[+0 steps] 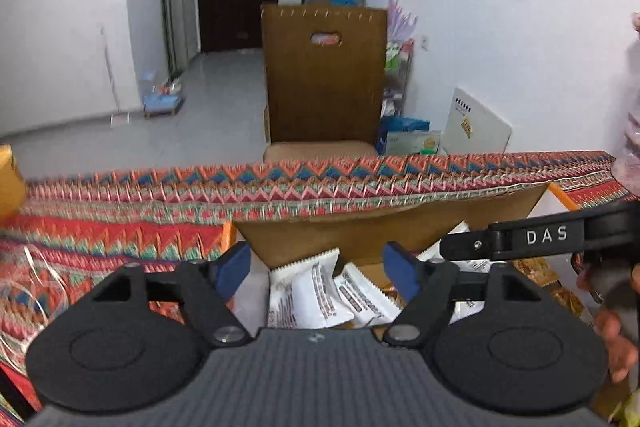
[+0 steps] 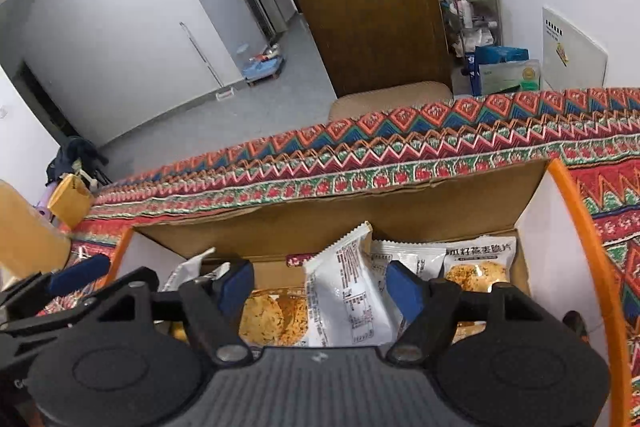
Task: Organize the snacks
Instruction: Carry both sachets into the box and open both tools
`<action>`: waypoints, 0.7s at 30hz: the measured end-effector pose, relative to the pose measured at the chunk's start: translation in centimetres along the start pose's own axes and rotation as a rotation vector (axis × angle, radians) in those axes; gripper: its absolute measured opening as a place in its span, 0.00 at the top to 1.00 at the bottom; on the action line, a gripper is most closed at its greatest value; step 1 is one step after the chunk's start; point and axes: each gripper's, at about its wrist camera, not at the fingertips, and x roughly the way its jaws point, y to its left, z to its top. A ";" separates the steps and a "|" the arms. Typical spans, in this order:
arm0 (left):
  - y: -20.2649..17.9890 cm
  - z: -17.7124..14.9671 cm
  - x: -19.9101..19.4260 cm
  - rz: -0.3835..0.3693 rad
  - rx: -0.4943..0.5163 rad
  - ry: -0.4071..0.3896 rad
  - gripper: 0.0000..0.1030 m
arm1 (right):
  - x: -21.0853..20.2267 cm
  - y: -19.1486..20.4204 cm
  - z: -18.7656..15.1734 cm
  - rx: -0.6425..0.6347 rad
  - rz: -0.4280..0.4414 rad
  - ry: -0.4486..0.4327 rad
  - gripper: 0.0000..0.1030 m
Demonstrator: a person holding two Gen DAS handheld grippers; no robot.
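- Snack packets (image 2: 348, 291) piled in the cardboard box (image 2: 400, 203) on the patterned worktop (image 2: 440, 143)
- left gripper (image 1: 316, 267) and right gripper (image 2: 320, 283) both spread over them, pinching nothing

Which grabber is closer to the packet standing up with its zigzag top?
Right. The right gripper has the upright white packet between its open fingers. The left gripper hangs over other packets in the cardboard box, apart from it.
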 end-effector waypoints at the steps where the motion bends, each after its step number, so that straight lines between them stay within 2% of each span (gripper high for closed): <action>1: 0.0 0.1 -0.6 0.003 0.006 -0.011 0.24 | -0.7 0.0 0.0 0.000 0.004 -0.009 0.29; 6: -0.2 1.5 -4.1 -0.011 0.001 -0.031 0.22 | -5.0 0.3 0.2 -0.018 0.028 -0.055 0.28; 10: -0.6 1.6 -8.5 -0.009 0.019 -0.056 0.21 | -9.7 1.2 -0.2 -0.079 0.039 -0.094 0.23; 17: -1.6 -0.2 -19.3 -0.011 0.084 -0.147 0.17 | -20.8 2.8 -4.2 -0.218 0.036 -0.174 0.20; 21: -2.1 -1.9 -25.2 -0.034 0.081 -0.173 0.13 | -27.8 3.0 -7.3 -0.261 0.043 -0.238 0.12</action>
